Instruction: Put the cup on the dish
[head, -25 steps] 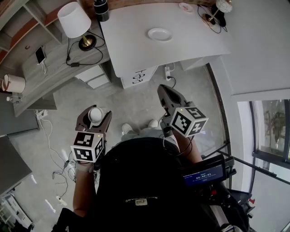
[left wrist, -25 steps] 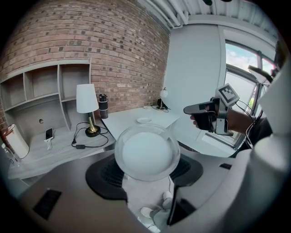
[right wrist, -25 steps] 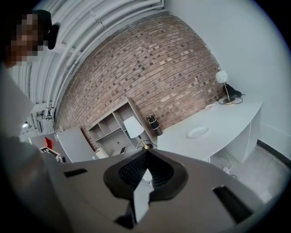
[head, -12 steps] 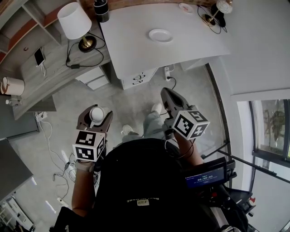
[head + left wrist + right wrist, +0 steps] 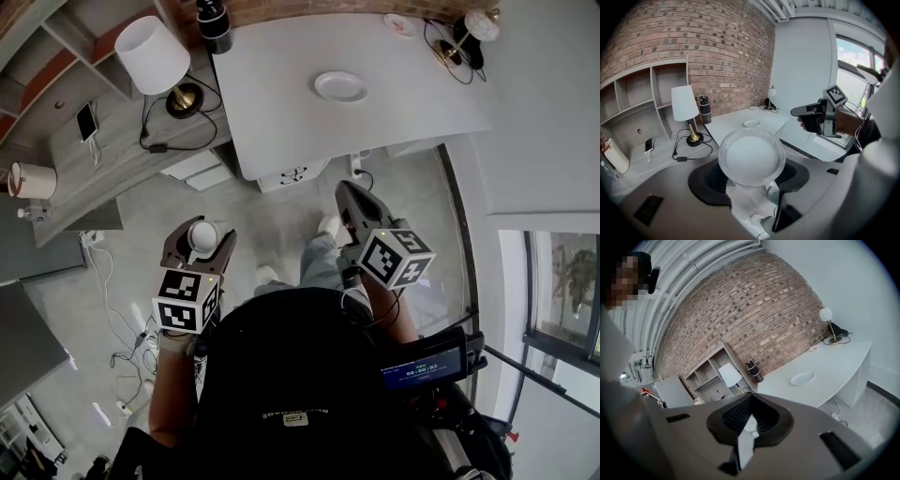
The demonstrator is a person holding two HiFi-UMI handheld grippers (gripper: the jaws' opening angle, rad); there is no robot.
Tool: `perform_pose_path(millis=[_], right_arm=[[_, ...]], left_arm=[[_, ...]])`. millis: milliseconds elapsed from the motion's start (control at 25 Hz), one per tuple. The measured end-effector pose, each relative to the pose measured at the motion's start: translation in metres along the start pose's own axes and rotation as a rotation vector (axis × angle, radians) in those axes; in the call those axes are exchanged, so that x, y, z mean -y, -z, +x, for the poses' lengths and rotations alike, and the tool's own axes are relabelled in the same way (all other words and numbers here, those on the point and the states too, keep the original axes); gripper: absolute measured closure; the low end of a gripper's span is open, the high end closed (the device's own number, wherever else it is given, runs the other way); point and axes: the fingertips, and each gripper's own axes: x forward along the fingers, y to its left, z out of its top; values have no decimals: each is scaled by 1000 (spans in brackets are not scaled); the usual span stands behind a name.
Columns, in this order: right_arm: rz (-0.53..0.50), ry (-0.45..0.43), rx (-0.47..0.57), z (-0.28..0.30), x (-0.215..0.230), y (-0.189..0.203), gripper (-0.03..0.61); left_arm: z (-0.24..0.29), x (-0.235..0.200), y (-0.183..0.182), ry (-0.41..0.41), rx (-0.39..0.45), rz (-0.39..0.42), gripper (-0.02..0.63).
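A white cup (image 5: 201, 234) sits between the jaws of my left gripper (image 5: 198, 242), which is shut on it; in the left gripper view the cup (image 5: 751, 158) fills the middle, mouth towards the camera. The white dish (image 5: 340, 86) lies on the white desk (image 5: 281, 103) far ahead, also seen as a small dish (image 5: 751, 123) and a dish (image 5: 802, 378) in the gripper views. My right gripper (image 5: 349, 199) is shut with nothing in it, held over the floor short of the desk's front edge.
A lamp with a white shade (image 5: 150, 44) and a phone (image 5: 85, 120) are on the grey side shelf (image 5: 103, 150). A dark bottle (image 5: 214, 23) stands at the desk's back left, a small brass lamp (image 5: 466, 36) at its back right. Cables lie on the floor.
The desk and dish have slid slightly down in the head view as the person steps closer. Both grippers keep their hold and pose.
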Motion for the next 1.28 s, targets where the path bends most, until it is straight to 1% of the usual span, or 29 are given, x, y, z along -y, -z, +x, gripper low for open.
perform_pose_path(millis=[240, 600, 1160, 1280], right_arm=[[10, -27, -14, 25, 30, -25, 575], [33, -60, -25, 51, 82, -71, 575], [53, -84, -34, 61, 175, -126, 575], [59, -83, -32, 61, 194, -134, 575]], left_arm=[[33, 2, -24, -26, -30, -3, 352], [79, 10, -72, -65, -55, -2, 353], [152, 48, -133, -117, -71, 3, 353], [168, 57, -145, -122, -77, 16, 353]])
